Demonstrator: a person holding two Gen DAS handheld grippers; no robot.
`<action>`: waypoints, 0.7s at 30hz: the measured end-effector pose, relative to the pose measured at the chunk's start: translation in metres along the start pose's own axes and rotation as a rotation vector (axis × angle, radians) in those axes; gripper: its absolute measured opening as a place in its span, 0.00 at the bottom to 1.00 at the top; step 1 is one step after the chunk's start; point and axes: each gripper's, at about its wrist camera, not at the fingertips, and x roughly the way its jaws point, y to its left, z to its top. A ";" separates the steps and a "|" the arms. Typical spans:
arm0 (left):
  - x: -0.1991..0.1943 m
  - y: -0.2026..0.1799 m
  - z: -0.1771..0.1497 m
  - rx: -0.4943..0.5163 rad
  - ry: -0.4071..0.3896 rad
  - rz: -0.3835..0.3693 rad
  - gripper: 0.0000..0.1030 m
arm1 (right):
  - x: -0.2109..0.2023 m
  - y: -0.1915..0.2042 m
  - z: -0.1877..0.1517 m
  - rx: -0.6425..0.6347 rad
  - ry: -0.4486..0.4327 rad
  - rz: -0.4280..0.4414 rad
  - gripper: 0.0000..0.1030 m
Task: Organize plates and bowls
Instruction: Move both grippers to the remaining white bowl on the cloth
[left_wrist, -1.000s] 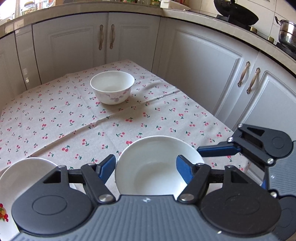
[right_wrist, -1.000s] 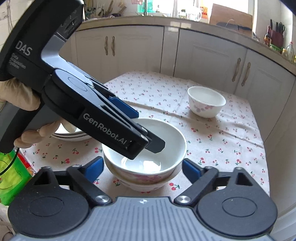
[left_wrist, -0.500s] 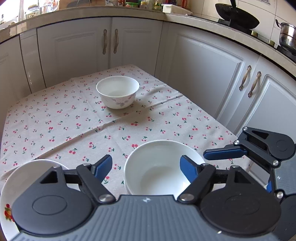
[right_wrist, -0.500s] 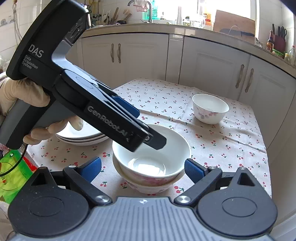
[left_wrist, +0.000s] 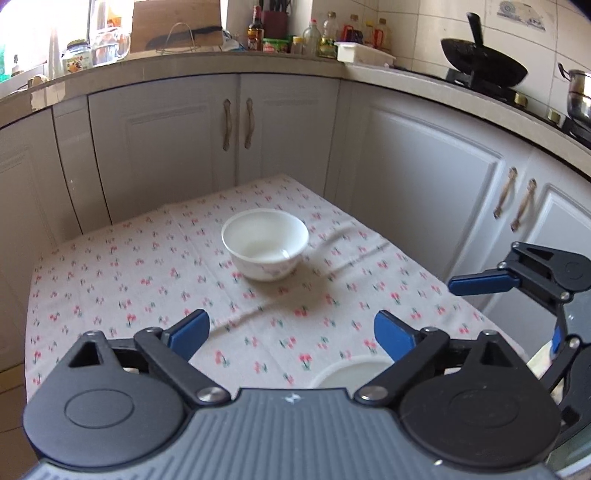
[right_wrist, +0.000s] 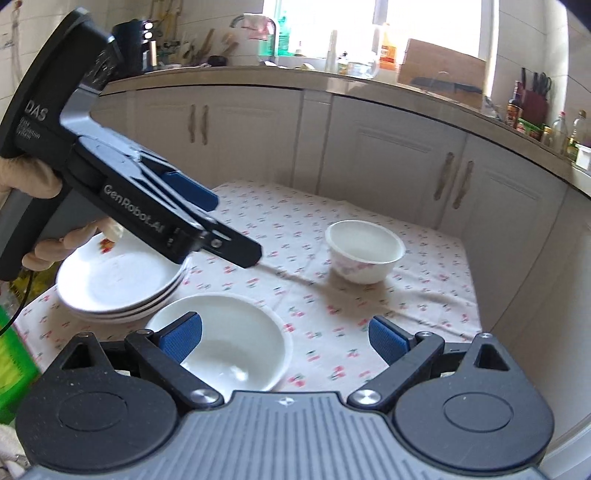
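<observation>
A small white bowl (left_wrist: 265, 243) with a floral pattern stands alone on the far part of the cherry-print tablecloth (left_wrist: 147, 266); it also shows in the right wrist view (right_wrist: 364, 254). Nearer, a wide white bowl (right_wrist: 229, 339) sits on another bowl, beside a stack of white plates (right_wrist: 114, 280). Only the wide bowl's rim (left_wrist: 347, 371) shows in the left wrist view. My left gripper (left_wrist: 291, 332) is open and empty, raised above the table. My right gripper (right_wrist: 284, 336) is open and empty over the wide bowl's right side.
White kitchen cabinets (left_wrist: 236, 133) wrap around the table's far and right sides. The counter carries bottles, a wok (left_wrist: 484, 66) and a pot. A green object (right_wrist: 11, 362) lies off the table's left edge. The left gripper's body (right_wrist: 147, 206) hangs above the plates.
Both grippers have lifted and pulled back from the wide bowl. The left gripper has tilted up toward the far small bowl. Both stay open.
</observation>
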 end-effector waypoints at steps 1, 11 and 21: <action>0.004 0.003 0.003 -0.004 -0.006 -0.003 0.95 | 0.002 -0.005 0.003 0.004 0.000 -0.006 0.96; 0.071 0.024 0.018 -0.050 0.015 -0.023 0.97 | 0.045 -0.066 0.032 0.062 0.050 -0.050 0.96; 0.122 0.032 0.022 -0.028 0.047 -0.008 0.96 | 0.103 -0.121 0.052 0.162 0.154 -0.009 0.95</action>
